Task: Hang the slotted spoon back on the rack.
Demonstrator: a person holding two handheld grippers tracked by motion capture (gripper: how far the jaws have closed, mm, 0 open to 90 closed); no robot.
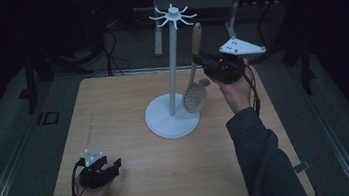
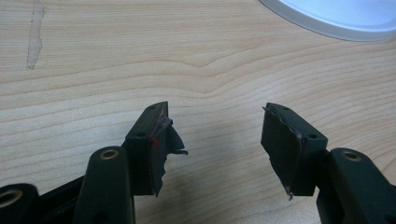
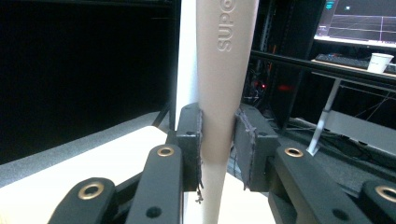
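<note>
We hold the slotted spoon [image 1: 195, 83] in the right gripper [image 1: 207, 65], whose jaws are clamped on the narrow part of its handle, with the perforated bowl hanging just above the round base of the white hook stand [image 1: 173, 75] and the handle tip pointing up toward the hooks at the top. Our left gripper [image 1: 112, 169] rests low on the wooden table [image 1: 135, 163] near our edge, jaws apart and holding nothing. We judge the main risk to be the handle: it is smooth and tapered, so it could slide or swivel between the pads if we tilt it. Because the spoon hangs just beside the thin pole, a careless swing could knock the stand, and the left gripper is too far off to steady it
</note>
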